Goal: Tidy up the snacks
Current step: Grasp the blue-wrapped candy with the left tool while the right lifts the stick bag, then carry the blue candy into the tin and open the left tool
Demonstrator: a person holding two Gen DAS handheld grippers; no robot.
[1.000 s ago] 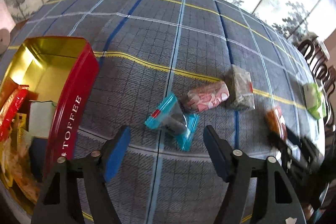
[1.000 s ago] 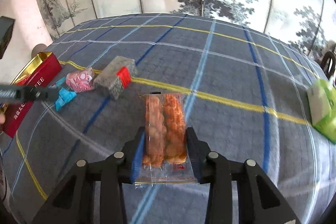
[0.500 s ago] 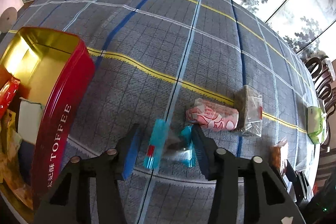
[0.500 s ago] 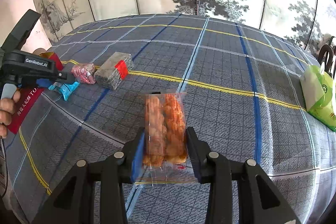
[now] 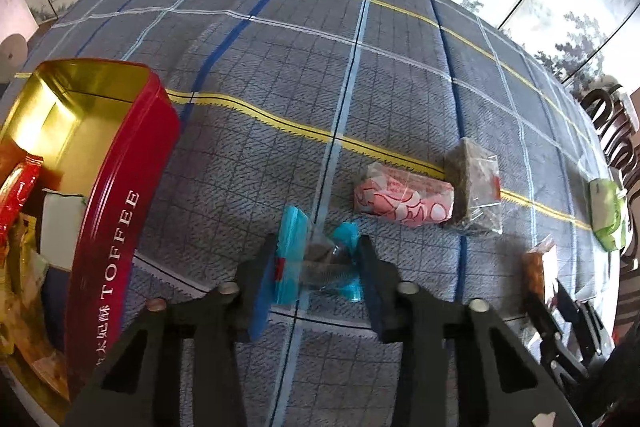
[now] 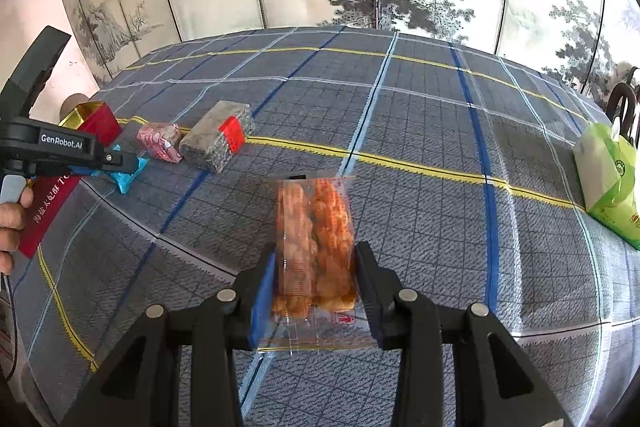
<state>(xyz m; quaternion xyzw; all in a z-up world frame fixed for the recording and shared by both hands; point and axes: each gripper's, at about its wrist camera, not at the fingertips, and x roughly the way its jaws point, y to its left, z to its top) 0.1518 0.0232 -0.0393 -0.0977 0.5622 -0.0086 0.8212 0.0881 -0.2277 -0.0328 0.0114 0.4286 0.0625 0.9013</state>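
Observation:
A blue-wrapped snack lies on the plaid tablecloth, and my left gripper is shut on it, its pads pressing both ends of the wrapper. The same snack shows in the right wrist view under that gripper. My right gripper is shut on a clear pack of orange fried snacks, which sticks out forward between the pads. An open red toffee tin with several snacks inside stands at the left. A pink snack and a grey-brown block lie side by side.
A green pack rests near the table's right edge, with a dark wooden chair behind it. A painted folding screen stands behind the table. A person's hand holds the left gripper's handle beside the tin.
My left gripper came down around the blue snack and its jaws closed from wide apart onto it. The right gripper kept its hold on the orange pack.

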